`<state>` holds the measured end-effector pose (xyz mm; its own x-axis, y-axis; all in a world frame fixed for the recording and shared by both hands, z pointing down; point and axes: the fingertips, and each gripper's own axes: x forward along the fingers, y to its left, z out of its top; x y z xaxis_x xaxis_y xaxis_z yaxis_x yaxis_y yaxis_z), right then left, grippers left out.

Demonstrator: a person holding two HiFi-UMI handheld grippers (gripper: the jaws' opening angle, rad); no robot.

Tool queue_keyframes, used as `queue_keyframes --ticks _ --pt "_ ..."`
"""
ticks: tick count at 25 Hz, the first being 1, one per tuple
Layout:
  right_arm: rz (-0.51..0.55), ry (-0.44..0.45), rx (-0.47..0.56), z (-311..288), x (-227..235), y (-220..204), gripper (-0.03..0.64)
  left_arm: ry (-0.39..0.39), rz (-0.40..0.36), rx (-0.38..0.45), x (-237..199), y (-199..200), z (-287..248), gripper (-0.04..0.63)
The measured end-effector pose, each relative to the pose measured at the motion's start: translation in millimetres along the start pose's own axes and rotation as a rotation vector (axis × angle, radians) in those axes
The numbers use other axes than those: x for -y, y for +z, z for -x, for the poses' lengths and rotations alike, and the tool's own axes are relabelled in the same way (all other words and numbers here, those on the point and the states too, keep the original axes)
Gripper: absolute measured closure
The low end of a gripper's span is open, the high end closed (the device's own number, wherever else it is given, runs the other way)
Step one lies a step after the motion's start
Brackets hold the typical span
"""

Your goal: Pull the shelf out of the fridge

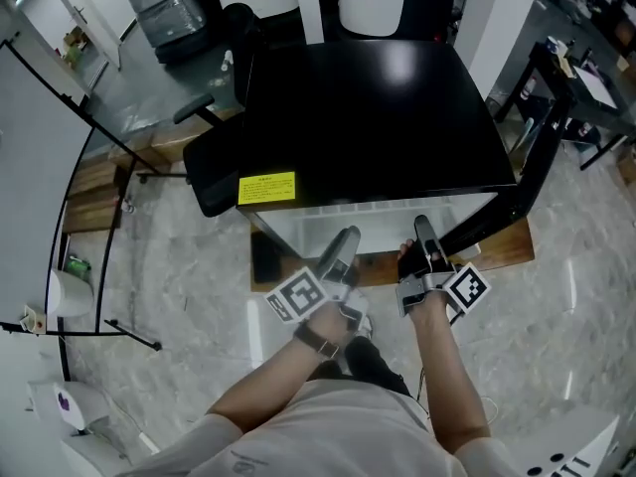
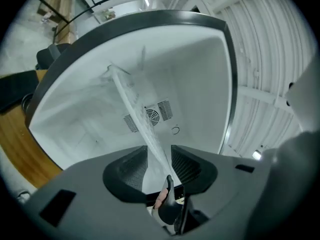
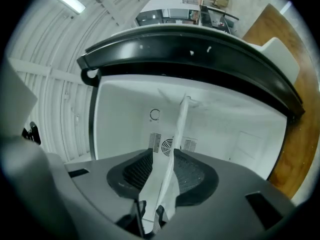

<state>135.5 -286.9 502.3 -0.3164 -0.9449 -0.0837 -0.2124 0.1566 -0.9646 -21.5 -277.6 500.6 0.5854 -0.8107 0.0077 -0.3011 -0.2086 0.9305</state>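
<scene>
A small black fridge (image 1: 368, 107) stands on the floor with its door (image 1: 522, 182) swung open to the right. Its clear shelf (image 2: 131, 96) shows edge-on as a thin pale strip that runs from the white back wall out toward the front. My left gripper (image 1: 347, 238) and right gripper (image 1: 421, 229) sit side by side at the fridge's open front. In the left gripper view the left gripper (image 2: 159, 156) has the shelf's edge between its pads with gaps on both sides. The shelf (image 3: 177, 134) also passes between the parted pads of the right gripper (image 3: 167, 161).
The fridge rests on a low wooden platform (image 1: 502, 249) on a marble-patterned floor. A black office chair (image 1: 214, 167) stands close at the fridge's left side. A yellow label (image 1: 266, 188) is on the fridge top. The ribbed inner door (image 2: 270, 59) is right of the left gripper.
</scene>
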Motion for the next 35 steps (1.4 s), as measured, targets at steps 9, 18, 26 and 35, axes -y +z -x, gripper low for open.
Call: queue_keyframes --ticks 9,18,26,35 --pt "-0.108 -0.006 -0.006 -42 26 11 0.495 0.012 0.079 0.084 -29 24 -32 0.45" --pt "-0.157 0.015 0.003 -73 33 15 0.497 0.005 0.1 0.124 -41 39 -59 0.472" --pt "-0.174 0.014 0.025 -79 35 17 0.563 -0.069 0.168 0.151 -36 42 -66 0.555" --pt "-0.211 -0.001 0.024 -76 35 15 0.571 -0.064 0.218 0.162 -38 40 -63 0.561"
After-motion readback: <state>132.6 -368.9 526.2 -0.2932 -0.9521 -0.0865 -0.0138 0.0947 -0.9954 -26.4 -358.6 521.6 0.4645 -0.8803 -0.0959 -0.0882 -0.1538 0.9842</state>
